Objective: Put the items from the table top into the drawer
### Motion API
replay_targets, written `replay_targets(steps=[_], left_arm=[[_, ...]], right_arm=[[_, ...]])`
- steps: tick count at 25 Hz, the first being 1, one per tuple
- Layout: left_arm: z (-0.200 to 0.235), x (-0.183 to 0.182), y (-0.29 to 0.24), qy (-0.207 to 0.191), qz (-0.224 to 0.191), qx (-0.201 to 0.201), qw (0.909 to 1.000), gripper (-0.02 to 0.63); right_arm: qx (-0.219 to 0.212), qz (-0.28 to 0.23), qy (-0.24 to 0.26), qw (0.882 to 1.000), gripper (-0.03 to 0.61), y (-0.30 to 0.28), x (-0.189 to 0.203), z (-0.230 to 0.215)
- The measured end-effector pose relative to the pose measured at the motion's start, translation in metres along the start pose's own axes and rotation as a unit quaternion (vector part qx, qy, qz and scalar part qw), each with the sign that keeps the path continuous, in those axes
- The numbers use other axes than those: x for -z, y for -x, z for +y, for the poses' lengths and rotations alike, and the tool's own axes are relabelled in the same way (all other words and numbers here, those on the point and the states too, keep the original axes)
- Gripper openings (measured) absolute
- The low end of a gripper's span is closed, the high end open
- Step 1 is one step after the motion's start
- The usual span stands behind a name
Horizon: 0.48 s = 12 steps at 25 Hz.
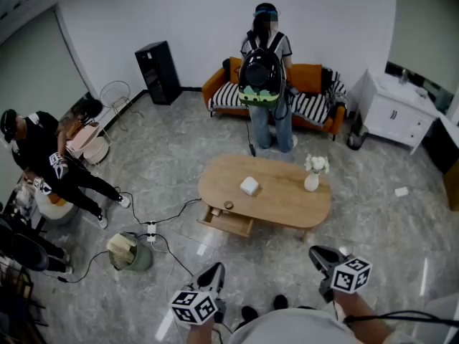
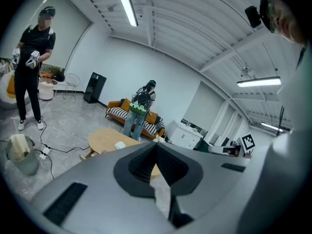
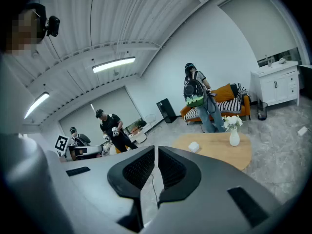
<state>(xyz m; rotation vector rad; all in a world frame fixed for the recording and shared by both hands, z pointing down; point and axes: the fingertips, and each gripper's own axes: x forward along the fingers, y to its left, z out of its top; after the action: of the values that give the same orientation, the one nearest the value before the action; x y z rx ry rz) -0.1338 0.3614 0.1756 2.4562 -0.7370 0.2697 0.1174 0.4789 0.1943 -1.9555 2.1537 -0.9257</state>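
Drawer (image 1: 228, 223) is pulled open beneath the table (image 1: 287, 205), ready for the box (image 1: 249, 185) and vase (image 1: 312, 181); left gripper (image 1: 215, 272) and right gripper (image 1: 320, 256) are held well short of it, jaws closed and empty.

The left gripper (image 1: 214, 272) is held low and tilted slightly downward, its jaws pressed together with nothing between them. Well apart to its right, the right gripper (image 1: 323, 255) tilts down alike, jaws closed to a thin slit and empty, with a bare forearm (image 1: 358, 312) behind it.
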Motion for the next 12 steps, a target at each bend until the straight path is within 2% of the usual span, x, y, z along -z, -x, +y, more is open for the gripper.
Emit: replay_targets(steps=[12], left_arm=[[-0.0041,0.0110,0.0043,0.006,0.001,-0.012,0.9999,0.000]], right_arm=[[-0.004,0.005,-0.004,1.000,0.049,0.0074,0.0009,-0.0090]])
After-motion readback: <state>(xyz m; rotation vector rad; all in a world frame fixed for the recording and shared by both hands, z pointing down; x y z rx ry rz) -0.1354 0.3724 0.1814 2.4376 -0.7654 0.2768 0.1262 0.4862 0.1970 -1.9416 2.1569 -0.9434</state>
